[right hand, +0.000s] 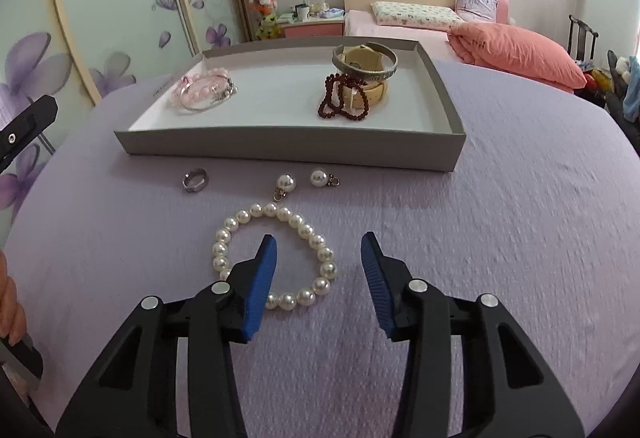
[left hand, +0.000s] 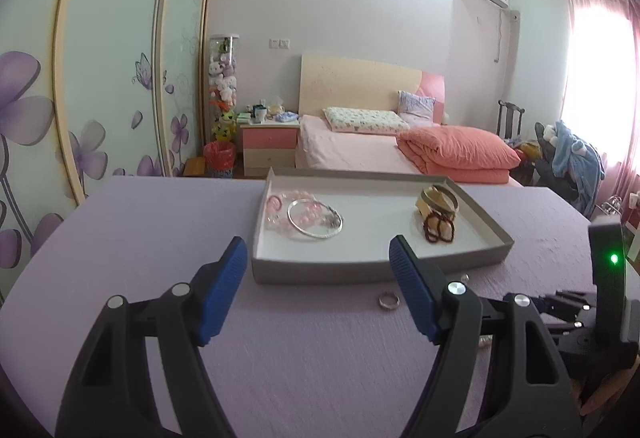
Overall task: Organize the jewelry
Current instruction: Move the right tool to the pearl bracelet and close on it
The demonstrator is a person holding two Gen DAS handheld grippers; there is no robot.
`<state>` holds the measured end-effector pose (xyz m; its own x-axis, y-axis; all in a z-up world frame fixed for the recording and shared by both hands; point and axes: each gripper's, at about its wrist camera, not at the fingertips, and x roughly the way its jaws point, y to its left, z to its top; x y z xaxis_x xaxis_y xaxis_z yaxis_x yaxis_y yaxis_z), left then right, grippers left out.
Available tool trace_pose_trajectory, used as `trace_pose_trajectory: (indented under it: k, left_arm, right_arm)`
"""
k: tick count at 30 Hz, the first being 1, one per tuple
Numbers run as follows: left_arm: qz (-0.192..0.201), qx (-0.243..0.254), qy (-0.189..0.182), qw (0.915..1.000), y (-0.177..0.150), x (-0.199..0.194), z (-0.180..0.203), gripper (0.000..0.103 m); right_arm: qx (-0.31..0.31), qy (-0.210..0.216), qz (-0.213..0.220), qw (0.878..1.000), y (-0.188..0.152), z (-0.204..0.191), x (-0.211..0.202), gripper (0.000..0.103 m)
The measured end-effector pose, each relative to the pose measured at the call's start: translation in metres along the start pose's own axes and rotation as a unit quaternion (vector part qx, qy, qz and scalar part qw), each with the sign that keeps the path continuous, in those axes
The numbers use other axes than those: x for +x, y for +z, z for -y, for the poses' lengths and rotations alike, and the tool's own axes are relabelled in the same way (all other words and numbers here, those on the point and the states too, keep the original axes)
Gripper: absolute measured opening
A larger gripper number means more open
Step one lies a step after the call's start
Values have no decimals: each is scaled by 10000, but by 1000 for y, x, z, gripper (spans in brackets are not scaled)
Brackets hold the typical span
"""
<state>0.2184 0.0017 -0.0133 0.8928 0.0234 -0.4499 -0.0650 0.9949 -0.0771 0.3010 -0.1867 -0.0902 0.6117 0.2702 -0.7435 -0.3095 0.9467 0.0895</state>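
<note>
Pearl bracelet (right hand: 276,256) is seen flat on the bench, its right side between the right gripper's (right hand: 319,252) spread fingers; left gripper (left hand: 318,256) is likewise spread.

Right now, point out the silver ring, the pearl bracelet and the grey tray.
silver ring (right hand: 195,179): right wrist view, on its band.
pearl bracelet (right hand: 320,284): right wrist view, on a right-side pearl.
grey tray (right hand: 280,150): right wrist view, on its near wall.

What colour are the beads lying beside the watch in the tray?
Dark reddish-brown beads, clearest in the right wrist view.
</note>
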Motion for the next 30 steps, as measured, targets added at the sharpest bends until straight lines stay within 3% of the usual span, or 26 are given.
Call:
trace_pose_trajectory:
  k: [8,12,16,24,30]
  left_arm:
    - [-141,76,-39,9999,-7,8,6,72]
    - [-205,170,-52,9996,-10,12,11,72]
    - [-306,272,-66,9991,-14,16,17,72]
    - [-563,331,-121,9978,-20,26,24,72]
    - [-853,489,-183,9950,-26,37,38,72]
  right_arm:
    - [-117,-56,-146,9998,0,-3,6,34]
    - [-189,-118,-151,9996,-2,-4,5,18]
    - [-245,-84,-155,9995,-3,-5,3,11]
    - [38,-13,-42,10000,-4,5,-3,10]
    - [406,151,299,9986,-4,19,-18,10]
